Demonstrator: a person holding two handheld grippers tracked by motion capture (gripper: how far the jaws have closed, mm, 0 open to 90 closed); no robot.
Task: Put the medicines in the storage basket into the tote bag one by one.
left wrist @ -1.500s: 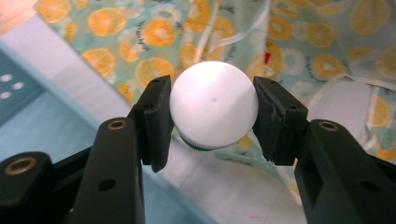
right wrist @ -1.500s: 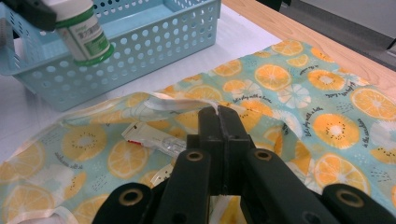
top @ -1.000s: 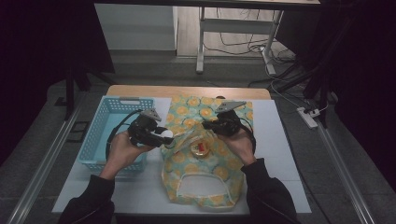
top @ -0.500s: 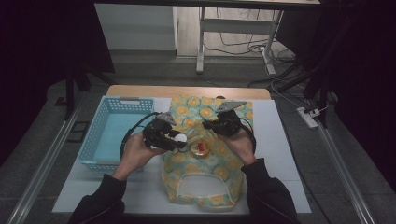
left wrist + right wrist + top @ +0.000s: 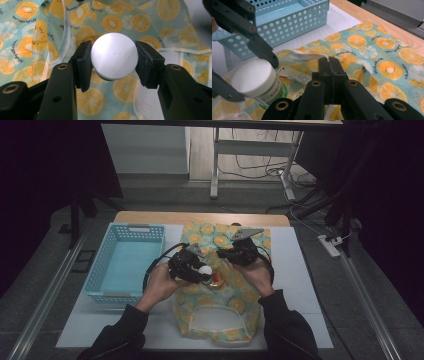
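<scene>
L gripper [image 5: 113,62] squeezes the white-lid jar [image 5: 114,56]. R gripper [image 5: 329,65] pinches the orange-print bag [image 5: 372,47] edge. Round lid could slip, jar drops.

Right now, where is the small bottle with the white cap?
The white-capped bottle is clamped in the left tool, held above the orange-print bag at the table's middle, right of the blue basket and close to the right tool.

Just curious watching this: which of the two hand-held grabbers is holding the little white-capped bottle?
The left gripper: its jaws clamp the white-capped bottle by its cap. The right gripper instead pinches the orange-print bag, jaws closed on its white edge.
</scene>
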